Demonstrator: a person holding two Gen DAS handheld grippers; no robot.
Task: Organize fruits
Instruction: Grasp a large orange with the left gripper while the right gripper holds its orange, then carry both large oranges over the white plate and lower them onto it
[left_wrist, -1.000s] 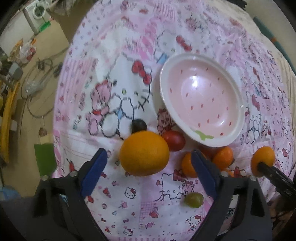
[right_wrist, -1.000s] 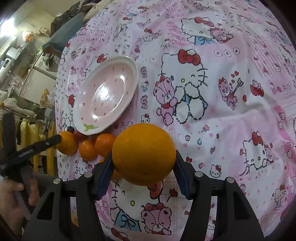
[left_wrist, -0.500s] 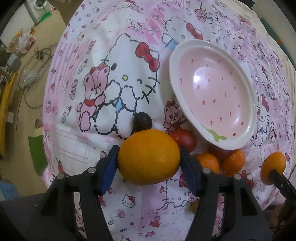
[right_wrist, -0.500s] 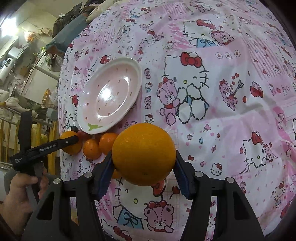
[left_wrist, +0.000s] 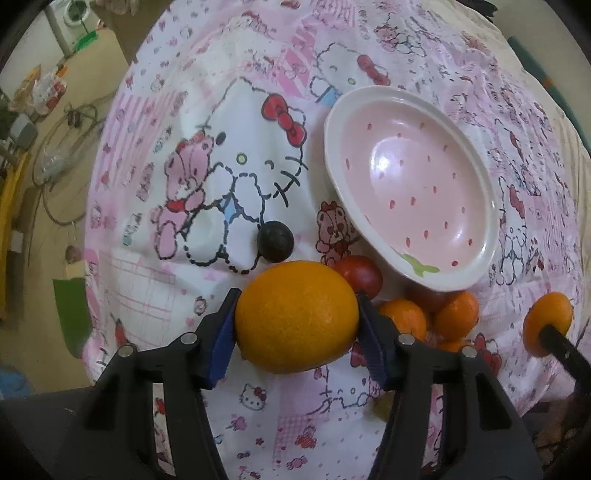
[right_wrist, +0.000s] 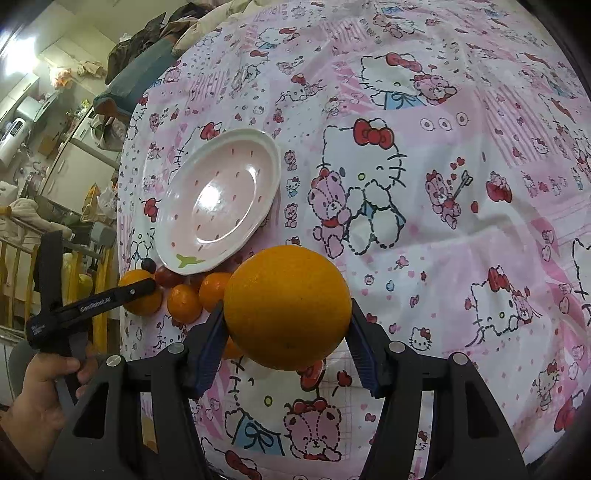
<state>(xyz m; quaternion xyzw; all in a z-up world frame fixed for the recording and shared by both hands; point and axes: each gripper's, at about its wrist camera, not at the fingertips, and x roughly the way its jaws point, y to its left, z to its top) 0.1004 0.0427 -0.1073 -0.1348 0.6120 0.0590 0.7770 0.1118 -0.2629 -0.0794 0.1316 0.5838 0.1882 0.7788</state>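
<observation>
Oranges in both grippers: left gripper (left_wrist: 297, 325) clamps one large orange (left_wrist: 297, 317), right gripper (right_wrist: 286, 332) clamps another orange (right_wrist: 287, 307). Both are held near the empty pink plate (left_wrist: 476, 266), probably for loading. Small tangerines (left_wrist: 456, 310) and a tomato (left_wrist: 360, 275) sit against the plate's near rim.

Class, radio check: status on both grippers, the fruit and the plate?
Left gripper shut on an orange. Right gripper shut on another orange. Plate empty. Nothing blocking it.
</observation>
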